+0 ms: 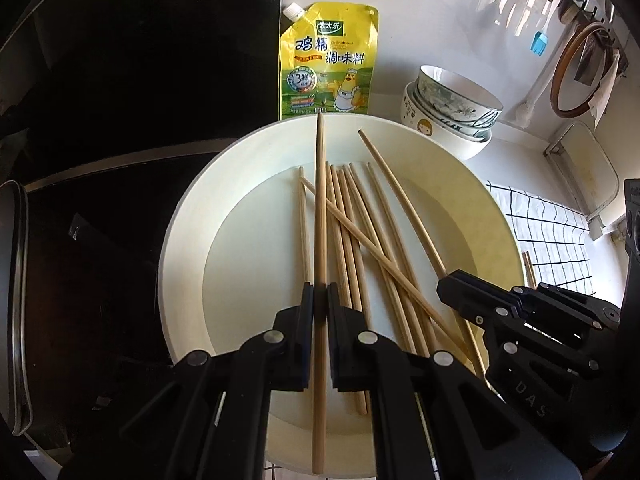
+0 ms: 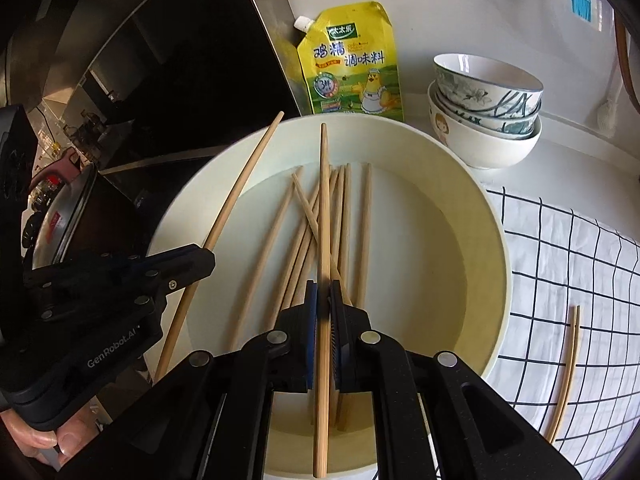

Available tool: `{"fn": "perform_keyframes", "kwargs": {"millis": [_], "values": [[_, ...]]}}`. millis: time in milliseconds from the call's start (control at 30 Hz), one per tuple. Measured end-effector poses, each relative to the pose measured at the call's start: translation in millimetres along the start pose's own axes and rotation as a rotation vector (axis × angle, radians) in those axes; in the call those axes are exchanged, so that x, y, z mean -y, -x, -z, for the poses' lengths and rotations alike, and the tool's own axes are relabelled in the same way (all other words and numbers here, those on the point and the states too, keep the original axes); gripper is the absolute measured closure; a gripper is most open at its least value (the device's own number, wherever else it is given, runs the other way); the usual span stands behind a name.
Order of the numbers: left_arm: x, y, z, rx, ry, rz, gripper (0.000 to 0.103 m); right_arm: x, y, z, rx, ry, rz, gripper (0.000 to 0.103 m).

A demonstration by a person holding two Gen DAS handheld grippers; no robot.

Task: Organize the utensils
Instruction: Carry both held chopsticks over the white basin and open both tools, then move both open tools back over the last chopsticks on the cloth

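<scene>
Two grippers, each clenched on one chopstick, both over a cream plate (image 1: 188, 240) that fills the centre of each frame.

Chopsticks: plain pale wood, round, tapering, no markings.

Left gripper (image 1: 320, 300), bottom centre of the left wrist view: jaws closed on its chopstick (image 1: 319, 200). The stick passes between the fingers and runs straight up the frame, tip at the plate's far rim just below a yellow pouch (image 1: 328, 60); its other end sticks out toward the bottom edge. Long axis near vertical in frame.

Right gripper (image 2: 323, 300), bottom centre of the right wrist view: jaws closed on a second chopstick (image 2: 324, 200), same arrangement, long axis vertical in frame, tip near the far rim. In the left wrist view this stick runs diagonally from the lower right up to the centre.

Loose chopsticks (image 1: 352, 220) lie in the plate's well below both held sticks, roughly parallel, long axes up the frame, one crossing the others diagonally.

A pair of chopsticks (image 2: 568, 368) lies on a checked cloth (image 2: 580, 260), lower right of the right wrist view, well apart from the plate.

Stacked bowls (image 2: 484, 120) stand upper right, beside the plate. Black cooktop (image 1: 120, 80) at left.
</scene>
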State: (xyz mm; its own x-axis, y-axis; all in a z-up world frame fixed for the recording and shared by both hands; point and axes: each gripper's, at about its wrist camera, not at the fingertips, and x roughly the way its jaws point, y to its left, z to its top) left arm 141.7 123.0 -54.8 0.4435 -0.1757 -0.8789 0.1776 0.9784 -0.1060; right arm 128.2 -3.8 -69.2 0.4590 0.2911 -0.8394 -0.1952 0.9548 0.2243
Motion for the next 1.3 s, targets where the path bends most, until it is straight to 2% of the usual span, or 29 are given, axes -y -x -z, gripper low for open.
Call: {"fn": "perform_keyframes", "kwargs": {"millis": [267, 433, 800, 933, 1300], "values": [[-1, -16, 3, -0.043, 0.003, -0.021, 0.094, 5, -14, 6, -0.038, -0.008, 0.022, 0.097], [-5, -11, 4, -0.025, 0.017, -0.033, 0.066, 6, -9, 4, -0.020, -0.009, 0.029, 0.093], [-5, 9, 3, 0.015, 0.028, -0.041, 0.062, 11, 14, 9, 0.023, -0.031, 0.022, 0.090], [-1, 18, 8, 0.031, 0.029, -0.036, 0.061, 12, 24, 15, 0.041, -0.035, 0.022, 0.084], [18, 42, 24, 0.067, 0.017, -0.031, 0.058, 17, 54, 35, 0.082, -0.036, 0.021, 0.083]]}}
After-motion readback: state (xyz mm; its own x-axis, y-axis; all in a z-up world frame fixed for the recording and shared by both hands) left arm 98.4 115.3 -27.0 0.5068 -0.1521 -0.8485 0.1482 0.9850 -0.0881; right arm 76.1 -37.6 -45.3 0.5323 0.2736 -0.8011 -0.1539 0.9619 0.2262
